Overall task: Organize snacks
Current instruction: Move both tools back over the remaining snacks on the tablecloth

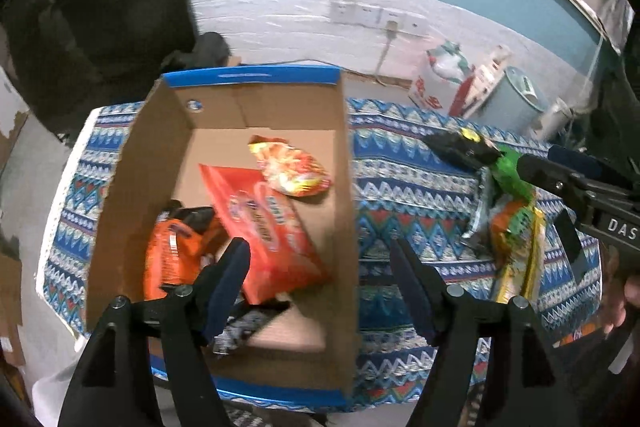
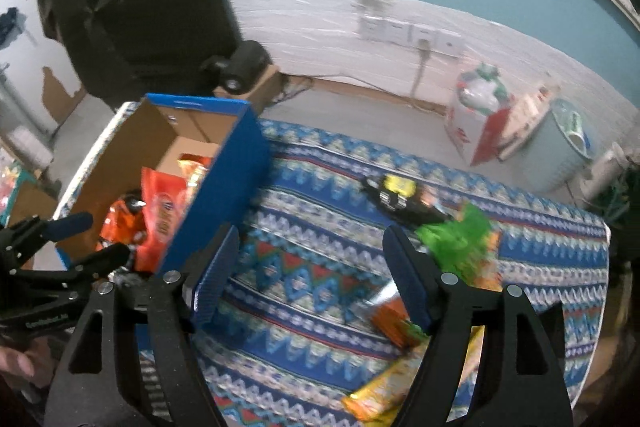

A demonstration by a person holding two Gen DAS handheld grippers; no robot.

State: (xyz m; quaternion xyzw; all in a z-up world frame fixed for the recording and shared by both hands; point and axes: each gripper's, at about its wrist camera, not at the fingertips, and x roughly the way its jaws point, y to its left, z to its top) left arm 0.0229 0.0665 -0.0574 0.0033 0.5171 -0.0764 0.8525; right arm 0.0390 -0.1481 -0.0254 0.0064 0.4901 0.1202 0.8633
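Both released, empty: left gripper (image 1: 320,267) over box (image 1: 340,155), right gripper (image 2: 310,259) above tabletop (image 2: 304,227). Advised: approach green packet (image 2: 460,239) squarely, pinch mid-body.

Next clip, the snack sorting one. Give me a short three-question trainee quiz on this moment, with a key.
1. True or false: the left gripper has a snack clamped between its fingers.
2. Which snack still lies on the tablecloth outside the box?
A. the green packet
B. the big red packet
C. the orange packet
3. Fill in: the right gripper hangs over the ____, with the green packet beside its right-hand finger.

Key:
1. False. Its jaws stand open with nothing between them.
2. A. The red and orange packets lie inside the box.
3. Tablecloth.
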